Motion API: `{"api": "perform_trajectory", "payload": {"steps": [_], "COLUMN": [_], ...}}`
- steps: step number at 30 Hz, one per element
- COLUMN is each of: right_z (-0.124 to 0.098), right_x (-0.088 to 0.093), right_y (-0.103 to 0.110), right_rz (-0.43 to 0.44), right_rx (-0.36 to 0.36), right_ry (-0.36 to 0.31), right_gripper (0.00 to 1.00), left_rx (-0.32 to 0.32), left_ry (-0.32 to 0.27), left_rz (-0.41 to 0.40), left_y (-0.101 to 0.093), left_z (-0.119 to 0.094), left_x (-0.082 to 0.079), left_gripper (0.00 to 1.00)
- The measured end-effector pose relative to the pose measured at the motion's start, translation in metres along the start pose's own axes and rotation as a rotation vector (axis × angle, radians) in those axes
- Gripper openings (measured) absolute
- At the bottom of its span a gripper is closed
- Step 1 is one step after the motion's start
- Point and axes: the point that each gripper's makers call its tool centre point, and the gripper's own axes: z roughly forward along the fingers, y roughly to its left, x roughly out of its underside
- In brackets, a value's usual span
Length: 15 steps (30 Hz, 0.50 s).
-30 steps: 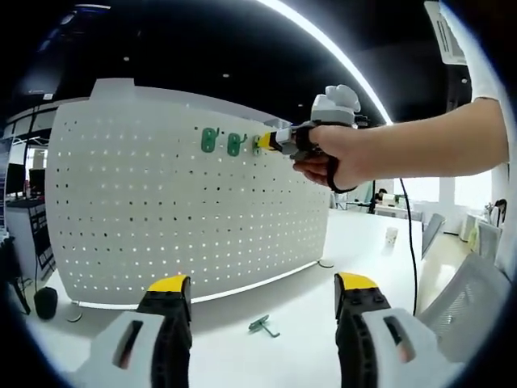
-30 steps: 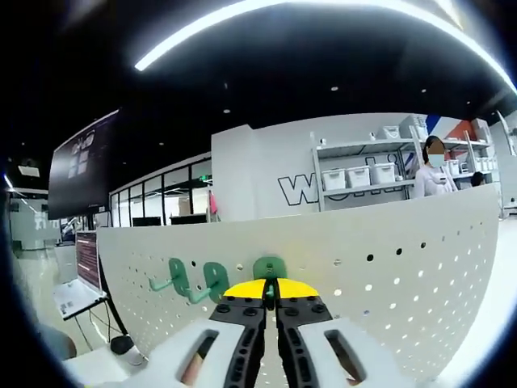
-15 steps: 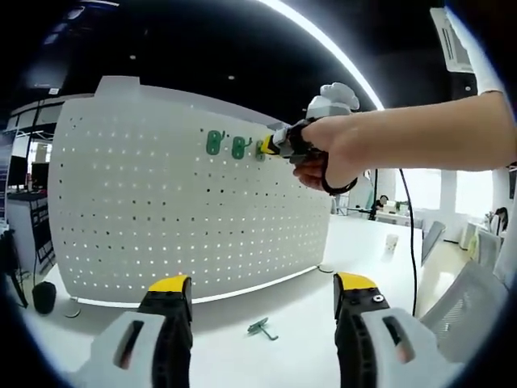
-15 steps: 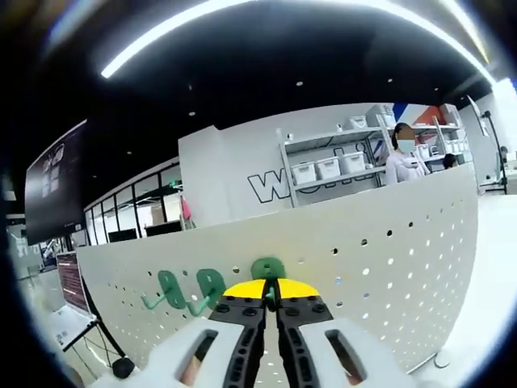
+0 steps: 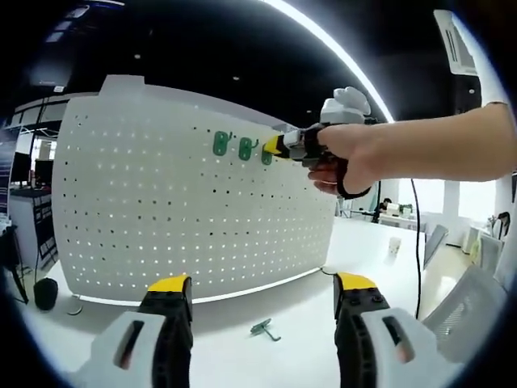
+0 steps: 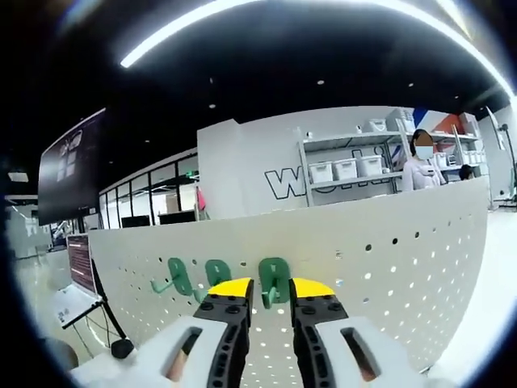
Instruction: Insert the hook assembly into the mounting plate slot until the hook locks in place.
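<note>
A white curved pegboard (image 5: 161, 202) stands on the table with three green hooks in its upper row. In the left gripper view these are hooks (image 5: 220, 144), (image 5: 244, 148) and the right-most hook (image 5: 266, 157). A hand holds my right gripper (image 5: 280, 146) at that right-most hook. In the right gripper view the right gripper (image 6: 271, 288) is open, its yellow-tipped jaws a little apart either side of that hook (image 6: 275, 273), which sits in the pegboard (image 6: 404, 259). My left gripper (image 5: 262, 284) hangs open above the table. A loose green hook (image 5: 262, 328) lies on the table below it.
The white table (image 5: 323, 315) runs out in front of the board, with a cup (image 5: 393, 240) far right and chairs (image 5: 477, 299) beyond. Behind the board stand shelves with bins (image 6: 347, 170), a person (image 6: 422, 158) and a dark wall screen (image 6: 77, 170).
My right gripper's jaws have parted from shut to a small gap, letting go of the right-most green hook, which stays in the board. The left gripper stays open and still.
</note>
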Motion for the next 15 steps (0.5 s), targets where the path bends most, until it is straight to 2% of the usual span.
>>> {"api": "perform_trajectory", "payload": {"steps": [3,8,10,15], "right_z": [-0.002,-0.004,-0.005,-0.005], "right_x": [0.003,0.003,0.002,0.002], "right_y": [0.002,0.01,0.01,0.012], "right_rz": [-0.025,0.033,0.011,0.063], "right_rx": [-0.025,-0.098,-0.11,-0.157], "right_ry": [0.01,0.0,-0.001,-0.013], "right_gripper": [0.2,0.25,0.25,0.28], "left_rx": [0.001,0.002,0.001,-0.001], "left_ry": [0.001,0.005,0.009,0.012], "left_rz": [0.001,0.006,0.006,0.01], "left_y": [0.0,-0.001,-0.001,-0.001], "left_z": [0.0,0.0,0.001,0.001], "left_x": [0.001,0.001,0.002,0.003], "left_gripper": [0.73,0.73,0.73,0.73]}}
